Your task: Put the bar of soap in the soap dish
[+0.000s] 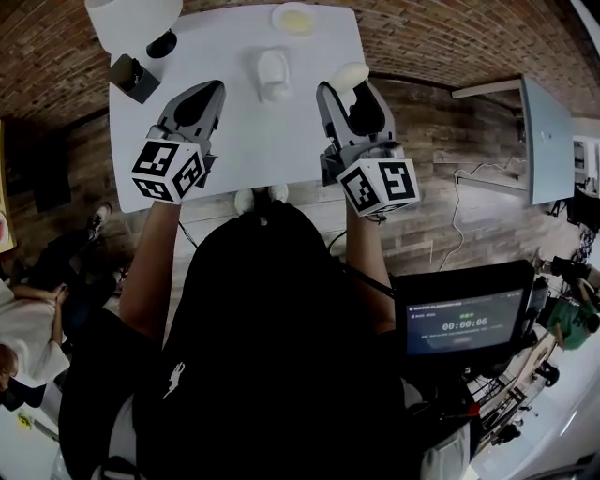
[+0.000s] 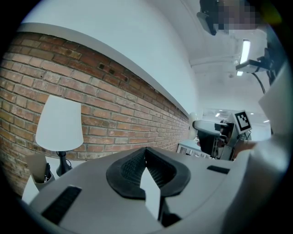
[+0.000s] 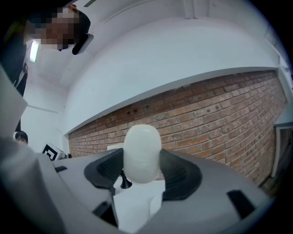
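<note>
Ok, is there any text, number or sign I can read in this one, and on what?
"00:00:06": timer on the monitor, head view, lower right.
Smaller lines above and below the timer on that screen: too blurred to read.
Left cube and right cube: black-and-white square markers, no words or digits.
Nothing else carries readable text.

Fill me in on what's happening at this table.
A person holds a gripper in each hand above a white table. The right gripper has its fingers shut on a white oval bar of soap, lifted off the table. The left gripper is shut and empty. The soap is not yet in either white dish: one mid-table, one at the far edge.
</note>
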Demonstrator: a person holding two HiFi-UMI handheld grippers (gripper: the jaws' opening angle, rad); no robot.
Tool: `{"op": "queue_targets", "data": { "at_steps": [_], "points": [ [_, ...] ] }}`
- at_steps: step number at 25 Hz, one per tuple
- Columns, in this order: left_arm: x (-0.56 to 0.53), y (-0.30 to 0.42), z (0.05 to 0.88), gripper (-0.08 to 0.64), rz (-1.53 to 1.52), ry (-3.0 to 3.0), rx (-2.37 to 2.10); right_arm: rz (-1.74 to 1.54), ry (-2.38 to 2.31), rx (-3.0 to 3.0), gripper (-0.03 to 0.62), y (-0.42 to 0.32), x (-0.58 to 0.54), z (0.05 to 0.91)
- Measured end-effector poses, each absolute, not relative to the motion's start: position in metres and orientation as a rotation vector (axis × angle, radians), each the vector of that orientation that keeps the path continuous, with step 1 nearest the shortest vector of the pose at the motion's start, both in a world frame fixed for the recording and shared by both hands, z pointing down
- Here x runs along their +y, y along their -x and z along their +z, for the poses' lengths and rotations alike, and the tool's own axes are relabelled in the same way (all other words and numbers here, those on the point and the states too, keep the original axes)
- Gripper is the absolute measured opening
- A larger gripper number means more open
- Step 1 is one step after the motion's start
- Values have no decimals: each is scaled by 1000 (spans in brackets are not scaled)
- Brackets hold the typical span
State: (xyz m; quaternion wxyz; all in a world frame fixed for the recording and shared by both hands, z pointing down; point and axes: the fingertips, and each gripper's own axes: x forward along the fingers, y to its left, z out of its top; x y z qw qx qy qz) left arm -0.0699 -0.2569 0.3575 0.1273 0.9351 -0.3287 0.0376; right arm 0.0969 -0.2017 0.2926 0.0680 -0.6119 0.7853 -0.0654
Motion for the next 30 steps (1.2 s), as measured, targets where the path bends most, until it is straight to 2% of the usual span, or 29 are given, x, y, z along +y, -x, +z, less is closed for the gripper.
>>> {"op": "queue_targets", "data": {
  "at_steps": [12,30],
  "points": [
    [-278,42,355,6,93,-2686,-1032,-230,1744,2464,253,-111,-246,298],
    [-292,24,394,6,150,-2606,-1095,-368,1725,2573,253,-97,-301,360]
  ]
}}
